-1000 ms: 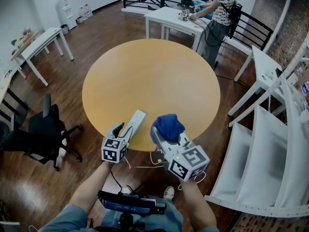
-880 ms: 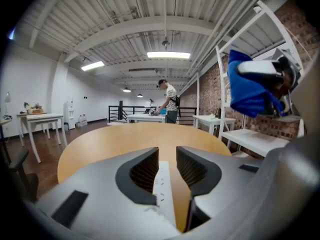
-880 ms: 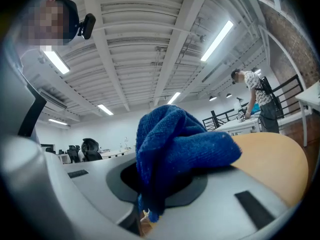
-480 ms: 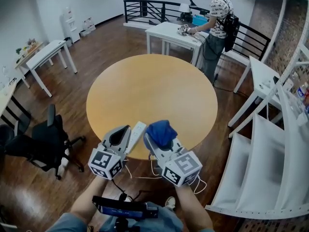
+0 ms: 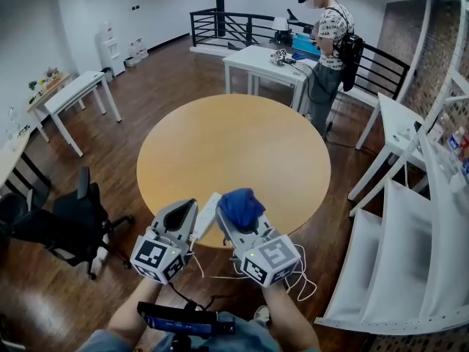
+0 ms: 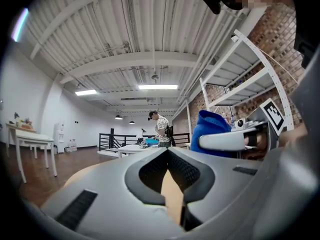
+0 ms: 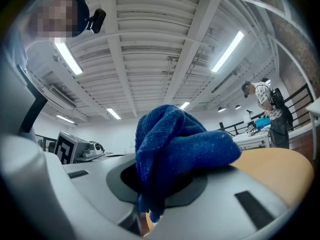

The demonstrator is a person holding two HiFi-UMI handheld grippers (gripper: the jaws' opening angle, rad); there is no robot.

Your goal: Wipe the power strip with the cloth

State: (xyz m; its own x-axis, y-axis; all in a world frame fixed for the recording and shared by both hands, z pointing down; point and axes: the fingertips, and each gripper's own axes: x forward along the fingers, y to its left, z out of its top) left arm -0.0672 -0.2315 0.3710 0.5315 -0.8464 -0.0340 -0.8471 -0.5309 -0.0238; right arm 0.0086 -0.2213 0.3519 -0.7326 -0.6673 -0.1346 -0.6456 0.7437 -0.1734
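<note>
**A:** A round wooden counter [image 5: 234, 149] stands on a dark wood floor. One black office chair [image 5: 69, 218] is to its left, and one other person [image 5: 326, 42] stands at a white table [image 5: 260, 56] beyond its far side.

**B:** Count the task things.

**A:** One white power strip [image 5: 210, 206] lies at the counter's near edge. One blue cloth [image 5: 240, 205] is held above that edge, clamped in the right gripper [image 5: 233, 218]. The left gripper [image 5: 187, 210] is beside it. Its jaws have just drawn together with nothing between them.

**B:** Any writing?

**A:** Only black-and-white square markers on the two gripper cubes.

**B:** Do the views differ?

**A:** Only the head view shows the power strip. The gripper views look level across the room and show the ceiling lights.
</note>
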